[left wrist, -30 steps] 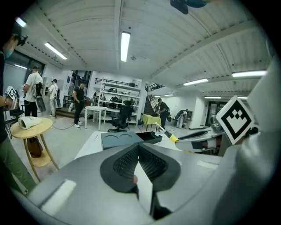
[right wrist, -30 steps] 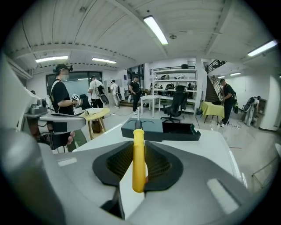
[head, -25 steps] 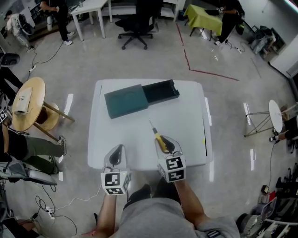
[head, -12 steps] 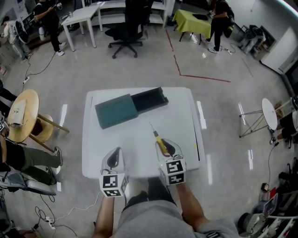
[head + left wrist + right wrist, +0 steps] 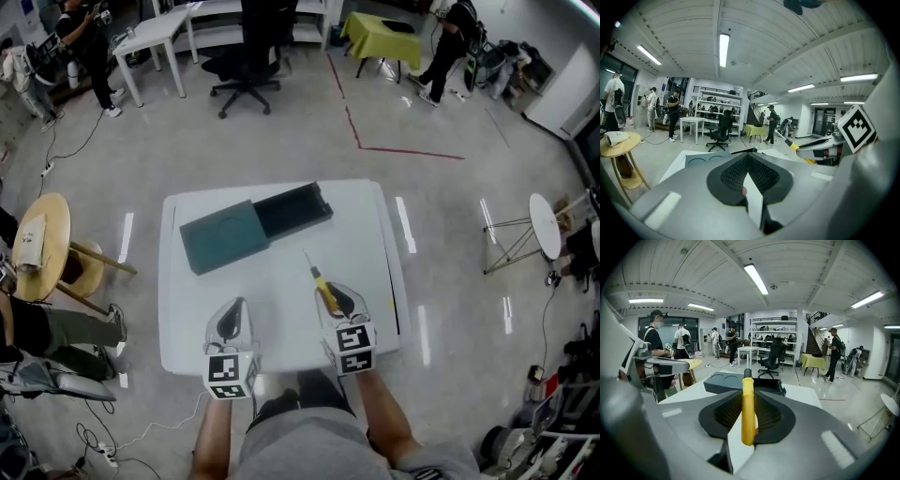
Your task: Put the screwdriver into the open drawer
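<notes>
Both tools are creeping further over the bench (image 5: 281,291), right tool (image 5: 337,292) clamping the light, stiff screwdriver (image 5: 317,274) by its slick yellow handle, open drawer (image 5: 292,208) sitting ahead-left, left tool (image 5: 234,306) closed, empty.

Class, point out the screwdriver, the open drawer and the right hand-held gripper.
screwdriver (image 5: 747,404), right gripper view, on its yellow handle.
open drawer (image 5: 292,208), head view, on its bare dark floor.
right hand-held gripper (image 5: 337,295), head view, between its fingertips.

We hold the screwdriver (image 5: 322,286) in our right gripper (image 5: 339,298) above the white table (image 5: 367,246), shaft toward the open drawer (image 5: 292,208); our left gripper (image 5: 232,317) hovers alongside.
</notes>
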{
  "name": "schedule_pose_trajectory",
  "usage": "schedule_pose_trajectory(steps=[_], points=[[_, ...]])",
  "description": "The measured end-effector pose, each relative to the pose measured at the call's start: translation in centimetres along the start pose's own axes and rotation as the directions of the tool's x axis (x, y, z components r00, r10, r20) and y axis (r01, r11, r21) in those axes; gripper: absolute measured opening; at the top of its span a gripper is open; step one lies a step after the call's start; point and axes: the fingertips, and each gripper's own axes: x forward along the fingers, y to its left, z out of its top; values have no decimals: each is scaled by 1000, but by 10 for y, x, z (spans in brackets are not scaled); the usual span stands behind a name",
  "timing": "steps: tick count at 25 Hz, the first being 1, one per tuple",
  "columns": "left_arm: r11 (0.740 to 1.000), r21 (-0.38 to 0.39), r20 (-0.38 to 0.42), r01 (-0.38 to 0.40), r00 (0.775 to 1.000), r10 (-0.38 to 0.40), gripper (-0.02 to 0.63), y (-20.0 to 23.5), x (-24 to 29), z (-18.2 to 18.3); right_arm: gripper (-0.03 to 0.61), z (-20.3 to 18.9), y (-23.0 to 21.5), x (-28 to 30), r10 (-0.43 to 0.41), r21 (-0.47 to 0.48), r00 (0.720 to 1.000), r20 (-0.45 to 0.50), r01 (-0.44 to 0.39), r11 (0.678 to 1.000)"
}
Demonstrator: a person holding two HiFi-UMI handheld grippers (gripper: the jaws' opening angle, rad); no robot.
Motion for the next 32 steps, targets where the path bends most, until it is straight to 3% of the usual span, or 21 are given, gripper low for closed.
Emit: schedule_pose_trajectory(steps=[20, 26, 32], points=[[997, -28, -37, -65, 997, 64, 12, 17, 70, 0, 83, 6, -39, 84, 83, -70, 994, -73, -88, 994], [995, -32, -61, -92, 994, 90, 12, 34, 98, -9, 83, 16, -47, 126, 119, -154, 989, -91, -132, 979], [993, -33, -71, -111, 992, 108, 12, 42, 123, -15, 83, 18, -51, 165, 172, -267, 979, -113, -197, 943]])
